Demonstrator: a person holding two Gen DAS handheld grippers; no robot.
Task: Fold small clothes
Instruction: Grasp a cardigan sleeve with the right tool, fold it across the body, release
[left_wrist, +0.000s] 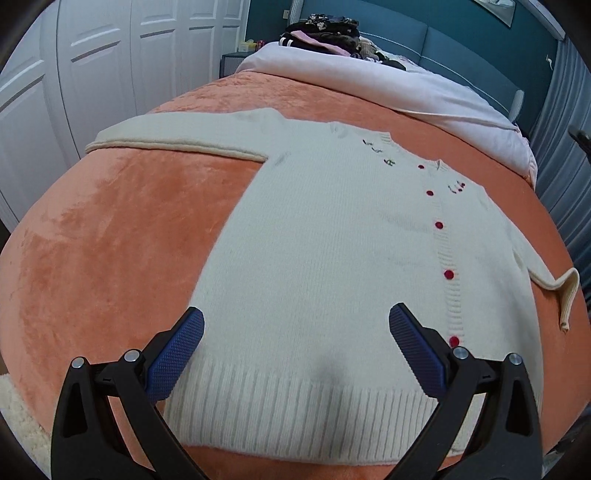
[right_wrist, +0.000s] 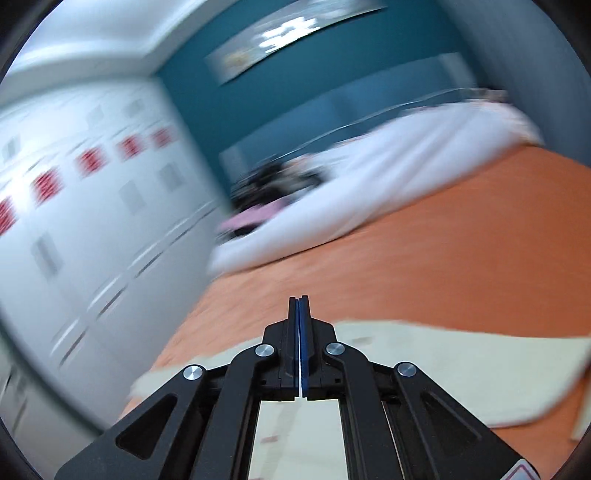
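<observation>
A cream knit cardigan (left_wrist: 325, 236) with red buttons lies flat and face up on the orange bedspread (left_wrist: 110, 236). Its left sleeve stretches out to the left; the right sleeve end curls at the right edge. My left gripper (left_wrist: 295, 325) is open, its blue pads over the ribbed hem, holding nothing. In the blurred right wrist view, my right gripper (right_wrist: 300, 301) is shut with nothing seen between its pads, above part of the cardigan (right_wrist: 461, 369) on the bedspread (right_wrist: 443, 258).
A white duvet (left_wrist: 388, 85) covers the far end of the bed, with a pile of dark and pink clothes (left_wrist: 325, 33) on it. White wardrobe doors (left_wrist: 92, 66) stand on the left. A teal headboard (left_wrist: 461, 48) is behind.
</observation>
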